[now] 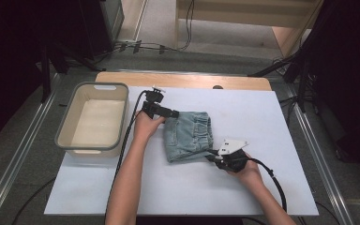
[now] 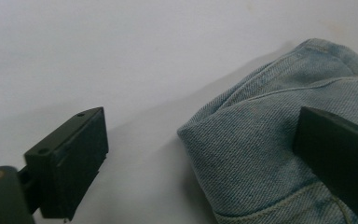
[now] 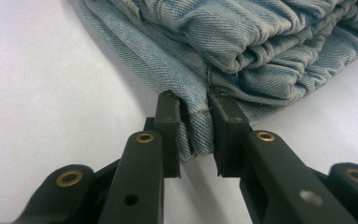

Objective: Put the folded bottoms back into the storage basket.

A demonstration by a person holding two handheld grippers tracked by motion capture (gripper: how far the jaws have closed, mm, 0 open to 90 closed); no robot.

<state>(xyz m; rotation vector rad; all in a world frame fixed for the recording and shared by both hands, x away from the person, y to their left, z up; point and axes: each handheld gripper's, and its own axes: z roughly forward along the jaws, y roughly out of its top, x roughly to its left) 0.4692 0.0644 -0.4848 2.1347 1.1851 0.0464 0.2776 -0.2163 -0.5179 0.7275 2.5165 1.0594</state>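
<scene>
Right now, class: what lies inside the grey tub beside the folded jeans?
The tub looks empty: its pale floor shows bare. The strip behind its near wall is hidden.

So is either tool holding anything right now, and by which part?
The right tool pinches the folded denim garment by a corner edge of the fabric. The left tool stands open around the garment's opposite corner, holding nothing.

A beige basket [image 1: 91, 118] with a grey rim is set at the left edge of the white surface [image 1: 262, 140], on a wooden top beneath.
</scene>
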